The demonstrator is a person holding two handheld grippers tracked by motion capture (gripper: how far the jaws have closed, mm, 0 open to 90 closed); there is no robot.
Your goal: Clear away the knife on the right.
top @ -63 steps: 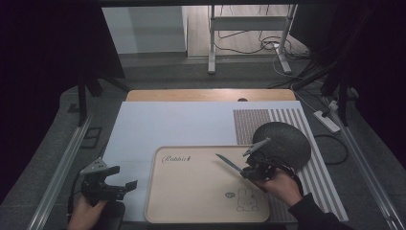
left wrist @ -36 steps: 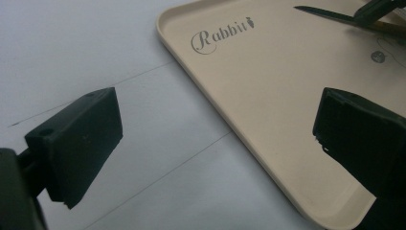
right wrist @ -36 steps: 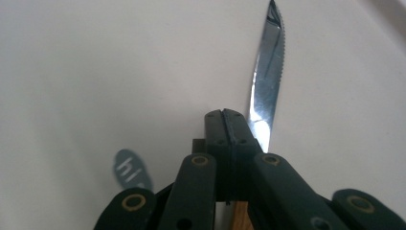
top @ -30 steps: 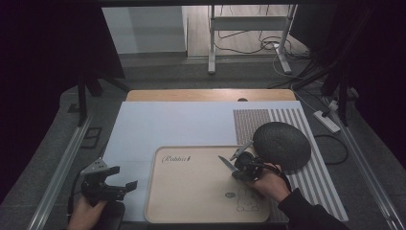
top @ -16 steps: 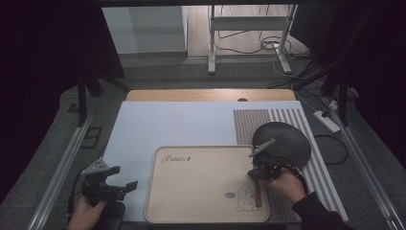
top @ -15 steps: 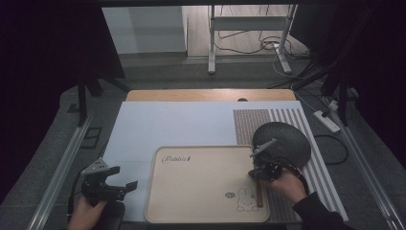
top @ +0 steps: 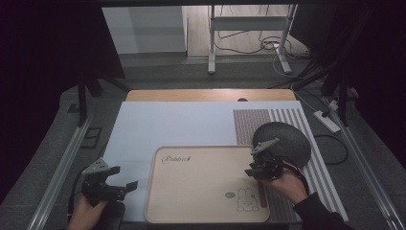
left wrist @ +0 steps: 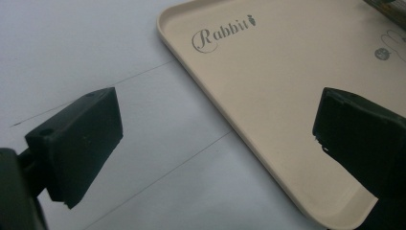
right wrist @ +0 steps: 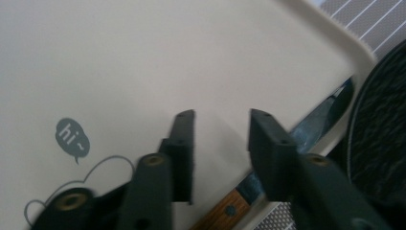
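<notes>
We see the right gripper, jaws just parted and empty, above the wooden-handled knife lying on the smooth beige tray's right rim beside a round dark plate; the left gripper gapes wide, empty.

Dim, even light falls from above on the pale surface; the room to left and right is nearly black. Shadows are soft. Both gripper views blur their near black jaws.
</notes>
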